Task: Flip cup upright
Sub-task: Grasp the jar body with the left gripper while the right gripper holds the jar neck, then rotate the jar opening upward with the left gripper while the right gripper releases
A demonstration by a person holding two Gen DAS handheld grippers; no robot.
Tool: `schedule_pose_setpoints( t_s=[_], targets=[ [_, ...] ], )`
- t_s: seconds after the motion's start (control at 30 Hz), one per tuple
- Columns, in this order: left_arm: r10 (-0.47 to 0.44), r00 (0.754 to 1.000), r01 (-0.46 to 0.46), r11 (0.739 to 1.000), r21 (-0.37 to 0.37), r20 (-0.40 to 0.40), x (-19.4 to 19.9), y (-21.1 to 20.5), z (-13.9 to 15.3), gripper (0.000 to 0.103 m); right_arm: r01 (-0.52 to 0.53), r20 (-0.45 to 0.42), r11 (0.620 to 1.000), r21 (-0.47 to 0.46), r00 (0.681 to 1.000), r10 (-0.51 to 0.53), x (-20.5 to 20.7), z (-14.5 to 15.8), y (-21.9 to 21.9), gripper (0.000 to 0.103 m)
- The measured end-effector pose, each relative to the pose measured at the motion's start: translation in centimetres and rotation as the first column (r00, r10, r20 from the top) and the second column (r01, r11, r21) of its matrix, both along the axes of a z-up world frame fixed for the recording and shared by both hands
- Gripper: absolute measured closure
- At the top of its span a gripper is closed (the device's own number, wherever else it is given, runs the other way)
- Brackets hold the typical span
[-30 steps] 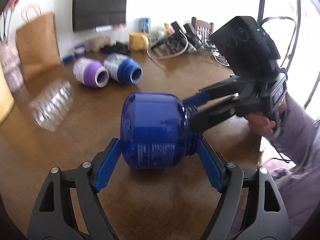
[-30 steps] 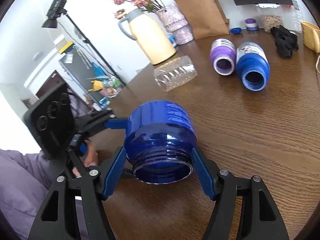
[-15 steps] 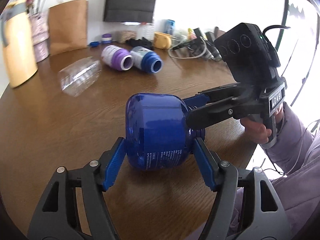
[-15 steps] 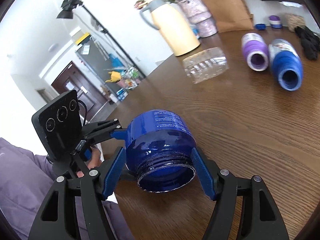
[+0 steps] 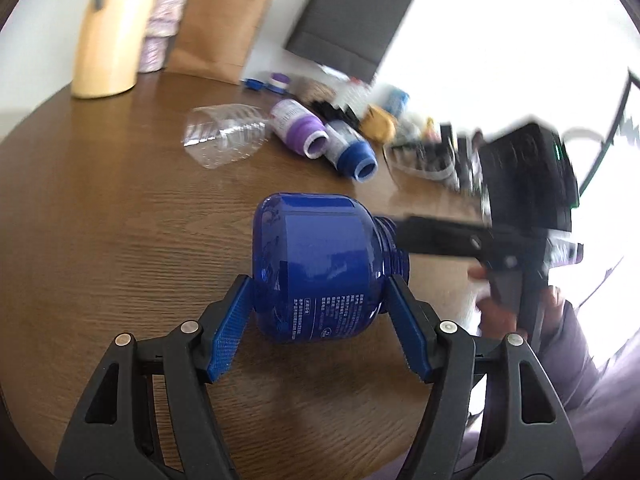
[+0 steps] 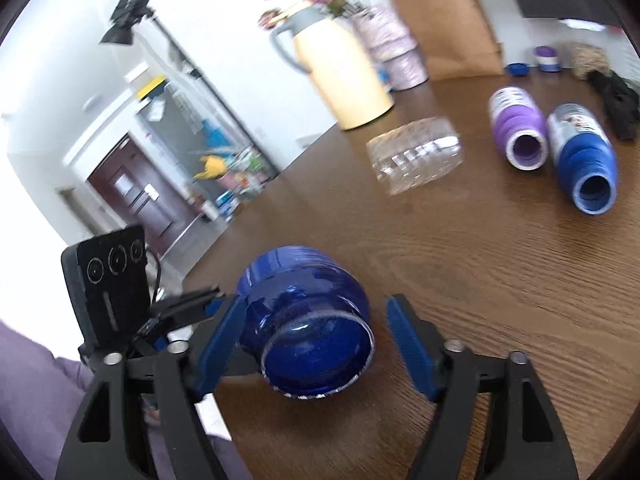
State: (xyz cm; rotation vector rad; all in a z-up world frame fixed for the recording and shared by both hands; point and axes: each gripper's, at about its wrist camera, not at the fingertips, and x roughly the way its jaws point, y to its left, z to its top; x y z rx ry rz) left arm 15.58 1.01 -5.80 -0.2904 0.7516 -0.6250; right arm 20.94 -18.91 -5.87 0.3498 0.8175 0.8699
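Observation:
The cup is a dark blue wide-mouth jar (image 5: 320, 268), held on its side above the wooden table (image 5: 100, 220) with its mouth toward the right gripper. My left gripper (image 5: 320, 324) is shut on its body, one pad on each side. In the right wrist view the jar (image 6: 308, 320) shows its open mouth. My right gripper (image 6: 316, 344) is open: its left pad lies against the jar, its right pad stands clear of the rim. The right gripper shows in the left wrist view as a blurred black body at the jar's mouth.
A clear plastic cup (image 5: 224, 136), a purple bottle (image 5: 298, 128) and a blue bottle (image 5: 352, 150) lie on their sides farther back. A yellow jug (image 5: 110, 28), a vase and a brown paper bag (image 5: 218, 28) stand at the far edge. Clutter and cables sit at the back right.
My right gripper has opened and let go of the jar's neck. The left gripper still holds the jar. Both views have swung, with motion blur.

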Motion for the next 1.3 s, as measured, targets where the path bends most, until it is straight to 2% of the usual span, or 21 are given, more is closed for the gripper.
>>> schedule_pose_setpoints(
  t_s=[0.03,0.07,0.2,0.27,0.33,0.4,0.53,0.57,0.6,0.63,0.7,0.73,0.8,0.87,0.93,1.0,1.07,1.1,1.17,1.3],
  targets=[
    [0.024,0.999,-0.025,0.998,-0.055,-0.021,0.4,0.4,-0.3,0.039,0.001,-0.019,1.0,0.03,1.0,0.0,-0.1,-0.2,0.0,0.021],
    [0.041,0.999,-0.044,0.996,-0.082,-0.033,0.5,0.7,-0.5,0.039,0.005,-0.046,0.998,0.061,0.999,-0.002,-0.1,-0.5,0.1,0.02],
    [0.062,0.996,-0.072,0.984,-0.162,-0.066,0.8,1.3,-0.9,0.039,0.091,-0.114,0.992,0.086,0.99,-0.081,0.0,-1.3,0.1,0.019],
    [0.061,0.993,-0.081,0.973,-0.217,-0.097,1.0,1.5,-1.3,0.039,0.14,-0.205,0.98,0.143,0.973,-0.109,0.5,-2.1,-0.4,0.019],
    [0.045,0.993,-0.07,0.967,-0.243,-0.107,1.0,1.4,-1.5,0.039,0.165,-0.258,0.972,0.168,0.959,-0.118,0.9,-2.8,-0.2,0.018],
    [0.064,0.994,-0.083,0.97,-0.23,-0.089,0.6,1.4,-1.4,0.039,0.182,-0.281,0.967,0.176,0.951,-0.128,1.1,-3.1,0.2,0.015],
    [0.054,0.997,-0.063,0.987,-0.15,-0.063,0.2,1.0,-0.9,0.038,0.172,-0.28,0.975,0.138,0.951,-0.128,1.0,-2.6,1.1,0.015],
    [0.043,0.998,-0.046,0.996,-0.082,-0.042,0.0,0.5,-0.7,0.035,0.168,-0.272,0.978,0.122,0.954,-0.13,1.1,-2.3,1.3,0.016],
    [0.041,0.999,-0.041,0.999,0.005,-0.017,-0.2,-0.2,-0.6,0.023,0.151,-0.253,0.984,0.091,0.959,-0.124,1.2,-1.7,1.8,0.017],
    [0.044,0.999,-0.047,0.992,0.115,0.029,-0.6,-1.0,-0.3,0.017,0.144,-0.239,0.986,0.078,0.963,-0.122,1.2,-1.5,2.0,0.022],
    [0.035,0.992,-0.068,0.957,0.283,0.119,-1.3,-2.3,0.0,0.016,0.136,-0.21,0.99,0.027,0.969,-0.127,1.4,-0.6,2.5,0.023],
    [0.012,0.986,-0.074,0.929,0.364,0.167,-1.8,-3.0,0.1,0.016,0.13,-0.199,0.991,-0.003,0.972,-0.128,1.5,-0.2,2.8,0.023],
    [-0.042,0.966,-0.092,0.866,0.492,0.255,-2.3,-4.3,0.4,0.013,0.108,-0.188,0.993,-0.042,0.976,-0.114,1.8,0.3,3.4,0.023],
    [-0.104,0.942,-0.104,0.812,0.575,0.318,-2.7,-5.4,0.6,0.011,0.085,-0.159,0.991,-0.107,0.982,-0.102,1.8,1.0,4.2,0.023],
    [-0.162,0.92,-0.105,0.778,0.62,0.358,-2.8,-6.2,0.7,0.011,0.071,-0.101,0.975,-0.209,0.99,-0.094,1.6,1.9,5.5,0.023],
    [-0.21,0.903,-0.081,0.774,0.628,0.375,-3.0,-6.3,0.8,0.011,0.031,-0.075,0.966,-0.258,0.996,-0.052,1.6,2.6,6.7,0.023],
    [-0.214,0.902,-0.076,0.778,0.624,0.376,-2.9,-6.3,0.8,0.015,-0.008,-0.078,0.969,-0.248,0.997,-0.012,1.6,2.9,7.1,0.022],
    [-0.206,0.896,-0.093,0.78,0.618,0.394,-2.9,-6.2,0.8,0.025,0.001,-0.071,0.967,-0.255,0.997,-0.02,1.7,3.1,7.1,0.022],
    [-0.207,0.902,-0.071,0.794,0.604,0.379,-2.6,-5.8,1.0,0.025,0.014,-0.074,0.969,-0.245,0.997,-0.033,1.8,3.0,6.5,0.022],
    [-0.167,0.92,-0.068,0.822,0.566,0.353,-1.8,-5.1,0.9,0.025,-0.019,-0.083,0.981,-0.195,0.997,0.003,1.7,3.0,5.9,0.022]
  ],
)
